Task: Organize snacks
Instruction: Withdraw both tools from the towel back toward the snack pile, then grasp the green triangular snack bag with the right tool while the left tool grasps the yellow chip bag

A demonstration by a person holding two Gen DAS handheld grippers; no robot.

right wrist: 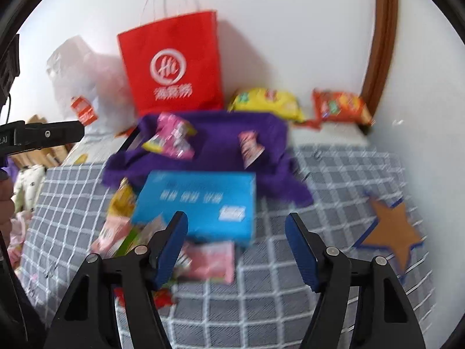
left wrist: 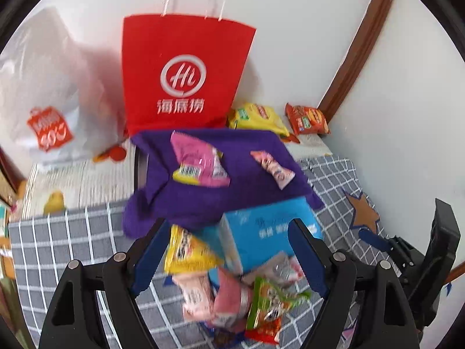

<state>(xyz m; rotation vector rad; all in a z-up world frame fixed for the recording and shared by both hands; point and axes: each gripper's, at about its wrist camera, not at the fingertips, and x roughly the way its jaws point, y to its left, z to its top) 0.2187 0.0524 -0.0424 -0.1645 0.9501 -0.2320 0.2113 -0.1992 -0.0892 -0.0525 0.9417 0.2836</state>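
My left gripper [left wrist: 226,250] is hanging with its jaws standing wide, nothing pressed between the pads; below it a loose heap of snack packets [left wrist: 232,293] is lying just in front of the blue box [left wrist: 270,232]. My right gripper [right wrist: 237,247] is also standing apart and gripping nothing, over the checked grey bedcover [right wrist: 290,305] just in front of that same box.

Items, all placed from the blue box:
- Yellow packet [left wrist: 186,251]: leaning against the box's left side.
- Pink packet [right wrist: 212,258]: lying in front of the box, touching its near edge.
- Purple cloth [left wrist: 203,192]: spreading directly behind the box.
- Pink packet with a barcode [left wrist: 197,163] and a small pink-and-white packet [left wrist: 273,168]: resting on that cloth.
- Red paper bag [left wrist: 180,72]: standing upright behind the cloth, against the wall.
- Yellow bag [left wrist: 258,116] and orange bag [left wrist: 308,117]: lying behind the box to the right, by the wall.
- White plastic bag [left wrist: 49,93]: sitting far left of the box.

Both views are blurring.
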